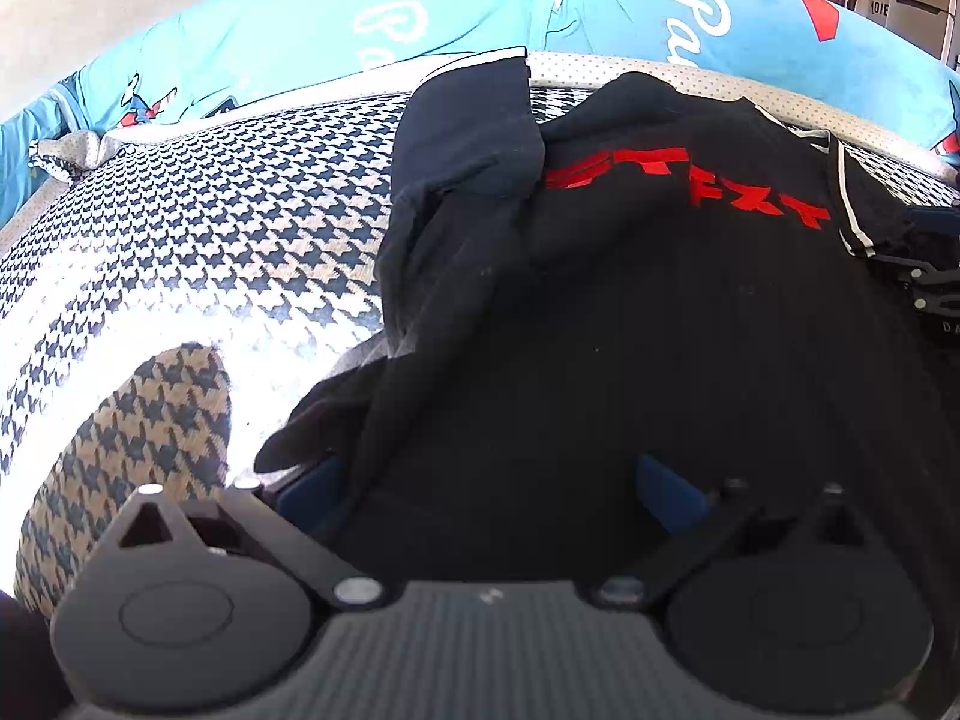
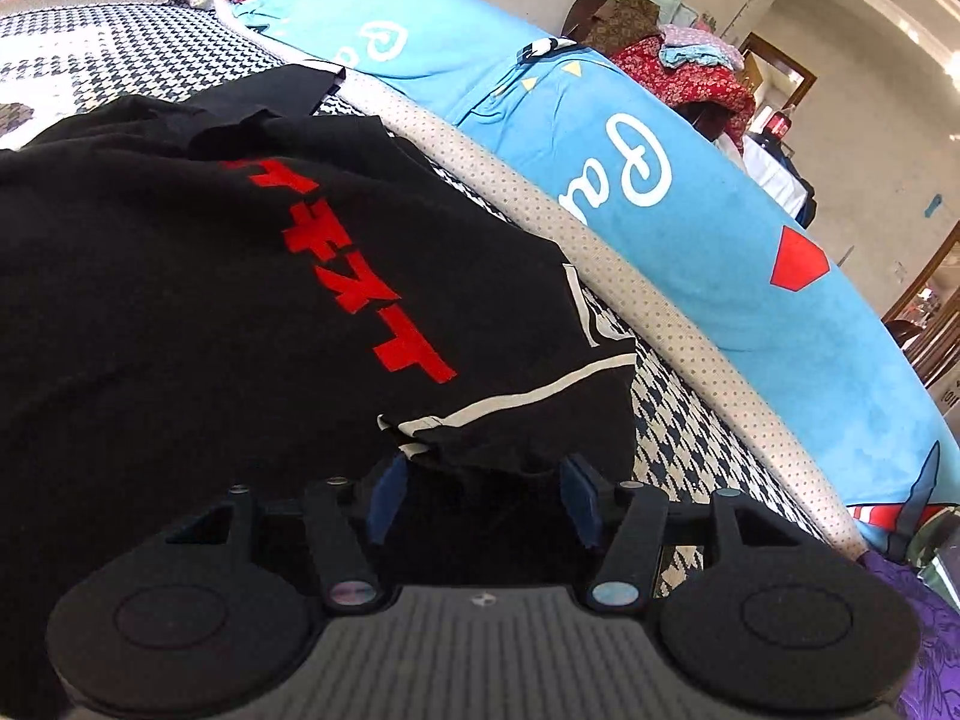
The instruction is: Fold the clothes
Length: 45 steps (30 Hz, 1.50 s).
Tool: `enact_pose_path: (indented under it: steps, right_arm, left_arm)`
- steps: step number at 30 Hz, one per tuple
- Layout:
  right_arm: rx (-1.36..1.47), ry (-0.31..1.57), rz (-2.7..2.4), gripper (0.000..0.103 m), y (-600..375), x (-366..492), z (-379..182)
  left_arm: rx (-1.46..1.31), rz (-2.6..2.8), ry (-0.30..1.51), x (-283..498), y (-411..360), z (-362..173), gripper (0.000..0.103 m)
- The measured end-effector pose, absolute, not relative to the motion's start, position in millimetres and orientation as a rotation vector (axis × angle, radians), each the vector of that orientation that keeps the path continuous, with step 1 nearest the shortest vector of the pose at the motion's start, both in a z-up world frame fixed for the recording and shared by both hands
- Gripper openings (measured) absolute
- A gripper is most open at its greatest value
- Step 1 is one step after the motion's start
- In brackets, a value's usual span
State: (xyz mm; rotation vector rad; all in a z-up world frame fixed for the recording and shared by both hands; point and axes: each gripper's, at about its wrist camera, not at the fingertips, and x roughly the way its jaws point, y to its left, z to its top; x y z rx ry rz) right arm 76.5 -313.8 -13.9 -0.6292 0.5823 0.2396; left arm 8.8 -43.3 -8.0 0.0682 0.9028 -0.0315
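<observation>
Spread across the black-and-white houndstooth woven bedcover (image 1: 198, 228), the black cotton T-shirt with red block lettering (image 1: 600, 312) lies mostly flat, its printed side up and the lettering running across the part farthest from both cameras. One sleeve with a white stripe at its cuff (image 1: 474, 120) is turned in over the shirt's upper corner, just beside the start of the red print. The other striped sleeve (image 2: 540, 402) lies on the opposite edge of the shirt, rumpled, its white band crossing the cloth.

The left gripper (image 1: 486, 498) sits at the shirt's near hem, on the side away from the striped sleeve that the right one faces. Its blue pads stand wide apart, and black cloth drapes over and between them; whether any of it is pinched I cannot tell.

The right gripper (image 2: 483, 498) is at the shirt's sleeve-side edge. Its blue pads (image 2: 387, 498) are well apart, with the rumpled sleeve cloth hanging just above and between them, not clamped.

Beyond the shirt, past a pale dotted padded rim (image 2: 600, 264), long light-blue plush cushions with white script lettering (image 2: 690, 228) run along the bedcover's far edge. A heap of red patterned fabric (image 2: 684, 78) sits behind those cushions.
</observation>
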Motion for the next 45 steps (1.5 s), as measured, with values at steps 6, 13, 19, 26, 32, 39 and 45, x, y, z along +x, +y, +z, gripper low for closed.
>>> enact_pose_path:
  steps: [6,13,19,26,32,39,45]
  right_arm:
    - [-0.514,0.576,0.168,0.011,-324.3,91.0,-4.2]
    - [-0.061,0.545,-0.209,0.004,-410.2,107.8,24.6]
    - [0.123,0.55,-0.219,0.006,-452.9,97.4,28.7]
    - [-0.069,0.557,0.101,0.042,-404.1,91.9,31.1]
    - [-0.277,0.551,0.285,0.054,-357.9,85.8,25.2]
    - [-0.555,0.602,0.366,0.054,-317.7,87.5,-7.4]
    - [-0.595,0.581,0.351,0.055,-313.9,92.5,-16.5]
  left_arm:
    - [0.067,-0.024,0.907,10.0,-44.2,-8.0,0.103]
    - [0.067,-0.022,0.907,9.5,-43.8,-8.1,0.103]
    - [0.065,-0.01,0.904,9.3,-46.0,-8.4,0.103]
    - [0.063,-0.009,0.903,9.2,-46.0,-8.6,0.103]
    - [0.063,-0.008,0.903,8.9,-46.9,-8.9,0.103]
    - [0.061,-0.007,0.902,8.5,-48.3,-8.5,0.103]
    - [0.059,-0.004,0.902,8.7,-48.7,-8.7,0.103]
